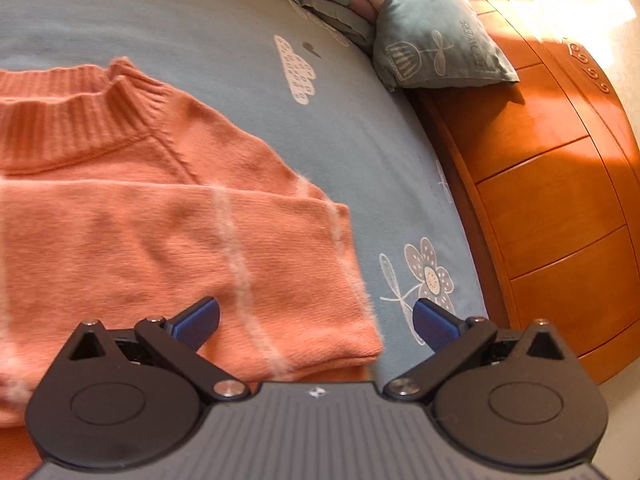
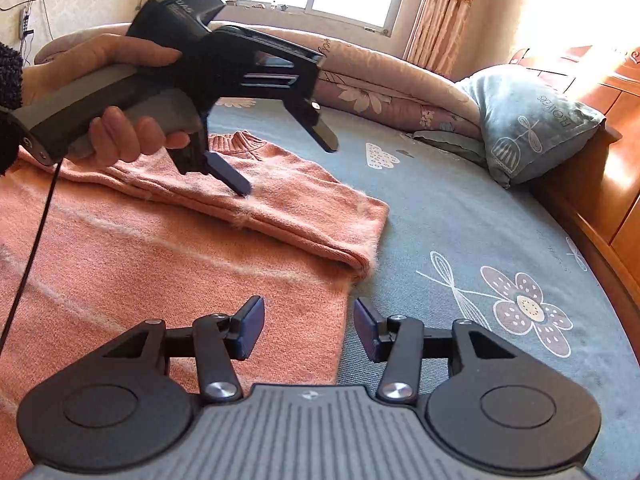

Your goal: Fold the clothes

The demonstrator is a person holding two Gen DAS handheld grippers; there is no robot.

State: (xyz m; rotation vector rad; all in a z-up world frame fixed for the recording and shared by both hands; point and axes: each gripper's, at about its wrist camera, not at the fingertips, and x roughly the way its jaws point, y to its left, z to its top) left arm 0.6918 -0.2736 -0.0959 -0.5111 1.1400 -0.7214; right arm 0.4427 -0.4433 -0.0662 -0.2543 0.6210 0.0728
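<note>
Both wrist views close, angled down; sharing sweater (image 1: 160, 220), pillow (image 2: 528, 124)

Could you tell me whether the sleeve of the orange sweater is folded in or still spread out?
Folded in: the sleeve lies across the sweater's chest, cuff at its side edge.

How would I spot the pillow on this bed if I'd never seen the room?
Start at the round bed with its grey-blue flowered sheet, where an orange sweater lies flat. Look to the far edge, beside the orange wooden bed frame. The pillow leans there; unlike the pinkish rolled quilt beside it, it is grey-blue and printed with the word FLOWERS.
</note>
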